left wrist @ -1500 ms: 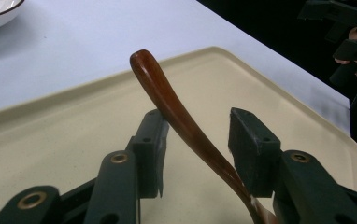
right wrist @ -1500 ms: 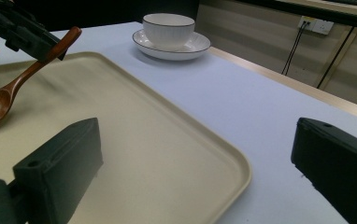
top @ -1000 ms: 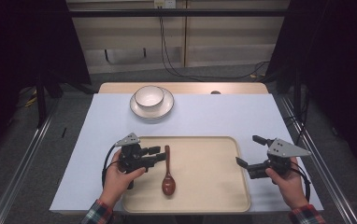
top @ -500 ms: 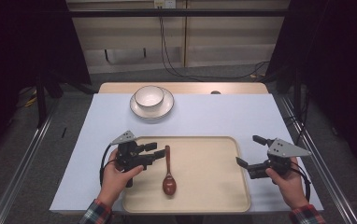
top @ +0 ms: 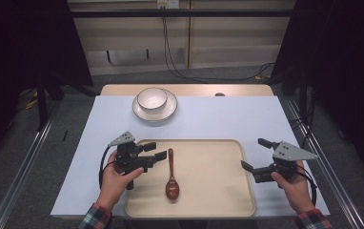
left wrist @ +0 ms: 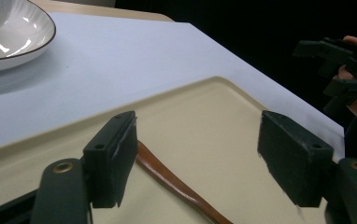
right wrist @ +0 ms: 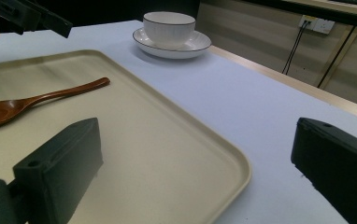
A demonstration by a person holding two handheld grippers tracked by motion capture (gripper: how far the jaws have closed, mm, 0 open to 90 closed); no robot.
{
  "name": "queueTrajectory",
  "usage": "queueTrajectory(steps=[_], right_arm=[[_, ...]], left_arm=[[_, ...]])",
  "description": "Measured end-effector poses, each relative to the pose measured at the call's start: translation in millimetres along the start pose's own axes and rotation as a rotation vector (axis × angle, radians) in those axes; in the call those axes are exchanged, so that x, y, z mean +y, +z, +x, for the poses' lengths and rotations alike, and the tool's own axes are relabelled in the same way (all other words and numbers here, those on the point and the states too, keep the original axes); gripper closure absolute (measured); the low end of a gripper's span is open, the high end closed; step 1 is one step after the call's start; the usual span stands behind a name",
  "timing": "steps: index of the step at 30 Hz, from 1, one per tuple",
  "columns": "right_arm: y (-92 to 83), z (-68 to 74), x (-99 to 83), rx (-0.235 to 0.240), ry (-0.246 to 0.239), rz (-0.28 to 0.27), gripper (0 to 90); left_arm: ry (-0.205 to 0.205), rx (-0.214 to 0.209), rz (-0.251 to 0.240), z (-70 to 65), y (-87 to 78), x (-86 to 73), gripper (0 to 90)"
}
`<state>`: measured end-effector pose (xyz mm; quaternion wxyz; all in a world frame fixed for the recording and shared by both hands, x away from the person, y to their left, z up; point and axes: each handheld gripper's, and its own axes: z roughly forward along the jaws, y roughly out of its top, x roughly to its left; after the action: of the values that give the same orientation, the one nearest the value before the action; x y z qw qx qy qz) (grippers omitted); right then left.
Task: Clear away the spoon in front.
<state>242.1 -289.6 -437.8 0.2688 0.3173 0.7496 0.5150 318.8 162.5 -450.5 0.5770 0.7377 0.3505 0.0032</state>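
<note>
— Table (top: 247, 119) first: pale blue sheet, with a beige tray (top: 218, 191) on its near half. What do you have on your side?

— I read the same from here. At the far edge, left of centre, a white bowl (top: 152, 98) sits in a saucer (top: 142, 112), well apart from the tray. On the tray's left part lies a brown wooden spoon (top: 171, 175).

— How does it lie?

— Its long axis runs near to far: bowl end toward me, handle tip pointing away. In the left gripper view the handle (left wrist: 167, 179) passes low between the jaws, close to the left-hand pad and untouched.

— So which tool is nearer?

— My left gripper (top: 152, 152), clearly. It hovers over the tray's left rim, just beside the far part of the handle, with the spoon to its right. Its jaws stand wide apart and grip nothing.

— And the other one?

— My right gripper (top: 257, 154) hangs over the tray's right rim, well apart from the spoon, jaws spread just as wide and empty; in its own view one pad is above the tray and the other above the sheet.

— Your call on the pickup?

— I judge the left one should take it: slide right a little, so the jaws straddle the handle across its length, then pinch.
</note>
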Motion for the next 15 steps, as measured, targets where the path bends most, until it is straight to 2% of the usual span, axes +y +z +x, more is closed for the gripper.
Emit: queueTrajectory(steps=[6, 15], right_arm=[[-0.5, -0.3, 0.1, -0.006, 0.002, 0.001, 1.7], [-0.5, -1.5, -0.2, -0.005, 0.002, -0.003, 1.7]], left_arm=[[0.0, -0.011, -0.013, 1.2, -2.8, 2.4, 23.0], [0.007, 0.008, -0.016, 4.5, -6.2, 4.2, 14.6]])
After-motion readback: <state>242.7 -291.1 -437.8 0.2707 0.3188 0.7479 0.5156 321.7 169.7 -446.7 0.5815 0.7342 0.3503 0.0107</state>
